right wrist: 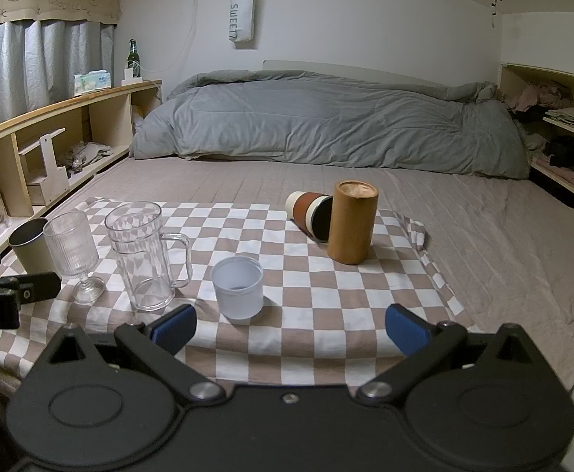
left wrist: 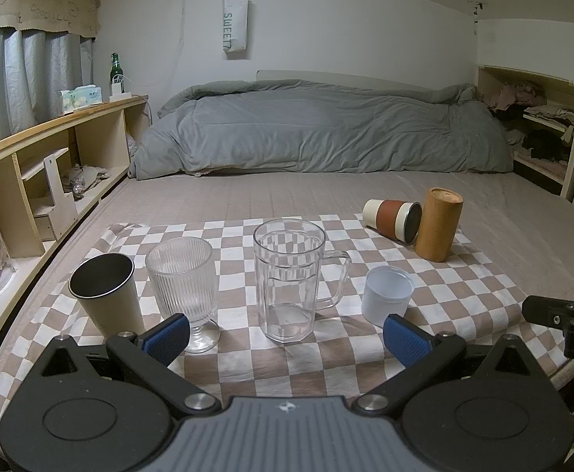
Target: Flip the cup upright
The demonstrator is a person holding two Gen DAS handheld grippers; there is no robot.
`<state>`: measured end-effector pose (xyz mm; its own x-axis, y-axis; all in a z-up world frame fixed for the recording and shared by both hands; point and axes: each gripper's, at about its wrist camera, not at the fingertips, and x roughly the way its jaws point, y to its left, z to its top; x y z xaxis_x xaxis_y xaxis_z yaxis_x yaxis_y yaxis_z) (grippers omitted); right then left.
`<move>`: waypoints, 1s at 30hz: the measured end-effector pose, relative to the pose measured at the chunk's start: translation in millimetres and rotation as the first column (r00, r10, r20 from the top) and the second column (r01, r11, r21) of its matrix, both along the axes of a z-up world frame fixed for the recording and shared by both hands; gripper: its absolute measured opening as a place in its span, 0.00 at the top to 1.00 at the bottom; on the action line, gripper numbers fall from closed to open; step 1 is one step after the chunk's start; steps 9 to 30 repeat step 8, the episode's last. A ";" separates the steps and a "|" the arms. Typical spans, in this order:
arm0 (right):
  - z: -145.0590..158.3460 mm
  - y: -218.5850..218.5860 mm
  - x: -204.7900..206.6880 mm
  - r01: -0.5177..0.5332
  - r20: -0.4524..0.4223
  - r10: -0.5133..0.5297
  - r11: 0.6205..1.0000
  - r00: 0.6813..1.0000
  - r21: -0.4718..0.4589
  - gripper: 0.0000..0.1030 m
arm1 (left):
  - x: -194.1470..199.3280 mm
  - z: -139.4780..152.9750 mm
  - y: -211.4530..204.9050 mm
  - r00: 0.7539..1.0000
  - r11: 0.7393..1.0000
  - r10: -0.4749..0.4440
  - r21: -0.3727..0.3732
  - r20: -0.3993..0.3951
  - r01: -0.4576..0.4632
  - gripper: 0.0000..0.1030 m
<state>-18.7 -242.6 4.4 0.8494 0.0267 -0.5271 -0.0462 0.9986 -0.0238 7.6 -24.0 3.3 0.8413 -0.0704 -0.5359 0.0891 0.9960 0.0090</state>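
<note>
A bed carries a checked cloth, and on it stand six vessels. Largest is the clear mug, mouth up, then the wooden cup, which stands mouth down at the cloth's far right. The banded cup lies on its side, touching it. The ribbed glass, the metal tumbler and the small white cup are upright. Both the left gripper and the right gripper hover at the near edge with jaws spread wide, holding nothing. I judge two cups left to right; the next move would call for reaching across, probably with the right gripper.
</note>
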 end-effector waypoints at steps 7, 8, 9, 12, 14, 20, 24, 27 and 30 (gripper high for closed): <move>-0.1 0.1 0.0 0.000 0.000 0.000 1.000 1.000 0.000 0.00 | 0.7 0.3 1.7 1.000 1.000 0.010 -0.002 -0.003 -0.010 0.00; -0.2 0.2 -0.1 0.000 0.000 0.000 1.000 1.000 0.000 0.00 | 0.9 -0.1 2.8 1.000 1.000 0.013 -0.004 -0.004 -0.013 0.00; -0.2 0.2 -0.1 0.000 0.000 0.000 1.000 1.000 0.000 0.00 | 0.9 -0.1 2.8 1.000 1.000 0.013 -0.004 -0.004 -0.013 0.00; -0.2 0.2 -0.1 0.000 0.000 0.000 1.000 1.000 0.000 0.00 | 0.9 -0.1 2.8 1.000 1.000 0.013 -0.004 -0.004 -0.013 0.00; -0.2 0.2 -0.1 0.000 0.000 0.000 1.000 1.000 0.000 0.00 | 0.9 -0.1 2.8 1.000 1.000 0.013 -0.004 -0.004 -0.013 0.00; -0.2 0.2 -0.1 0.000 0.000 0.000 1.000 1.000 0.000 0.00 | 0.9 -0.1 2.8 1.000 1.000 0.013 -0.004 -0.004 -0.013 0.00; -0.2 0.2 -0.1 0.000 0.000 0.000 1.000 1.000 0.000 0.00 | 0.9 -0.1 2.8 1.000 1.000 0.013 -0.004 -0.004 -0.013 0.00; -0.2 0.2 -0.1 0.000 0.000 0.000 1.000 1.000 0.000 0.00 | 0.9 -0.1 2.8 1.000 1.000 0.013 -0.004 -0.004 -0.013 0.00; -0.2 0.2 -0.1 0.000 0.000 0.000 1.000 1.000 0.000 0.00 | 0.9 -0.1 2.8 1.000 1.000 0.013 -0.004 -0.004 -0.013 0.00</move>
